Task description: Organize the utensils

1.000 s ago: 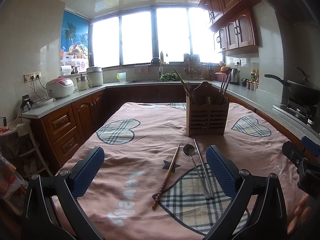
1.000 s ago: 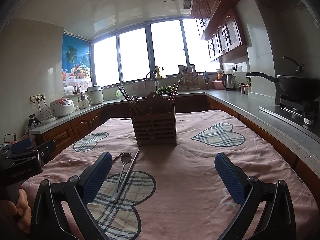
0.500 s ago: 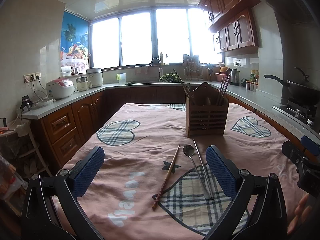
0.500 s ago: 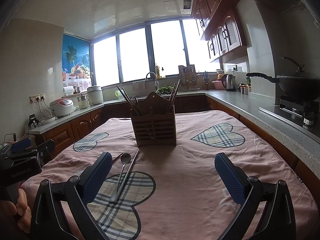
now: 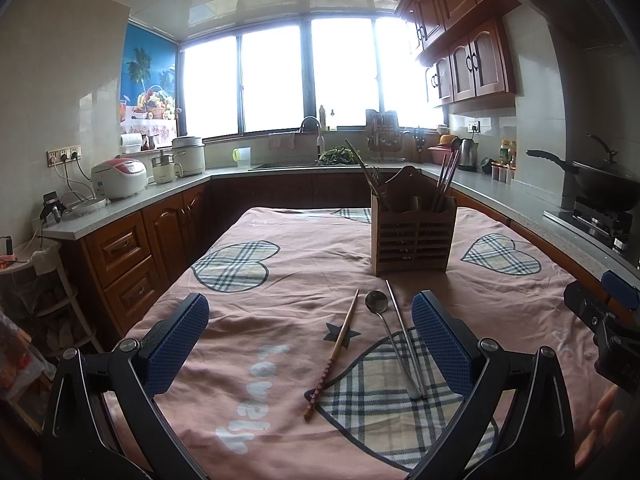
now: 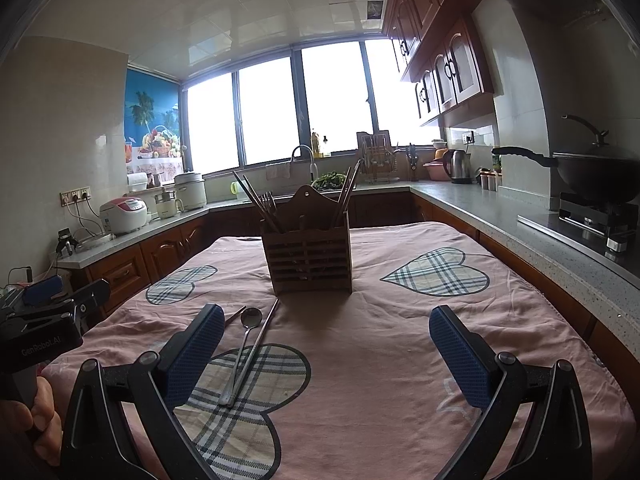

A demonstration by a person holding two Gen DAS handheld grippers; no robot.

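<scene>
A slatted wooden utensil holder [image 5: 413,240] [image 6: 310,262] stands upright on the pink tablecloth [image 5: 280,280] [image 6: 400,320], with chopsticks sticking out of it. In front of it lie a wooden chopstick [image 5: 334,350], a metal spoon [image 5: 390,332] [image 6: 240,350] and a metal chopstick [image 5: 402,330] [image 6: 256,346]. My left gripper [image 5: 310,338] hangs open above the cloth, with these utensils between and just ahead of its blue pads. My right gripper [image 6: 326,350] is open too, over bare cloth, and the spoon lies by its left pad [image 6: 192,354].
Kitchen counters wrap around the table: rice cookers [image 5: 120,176] on the left, a sink [image 5: 312,136] at the back, a wok [image 6: 592,168] on the stove at the right. Each view shows the other gripper and a hand at its edge.
</scene>
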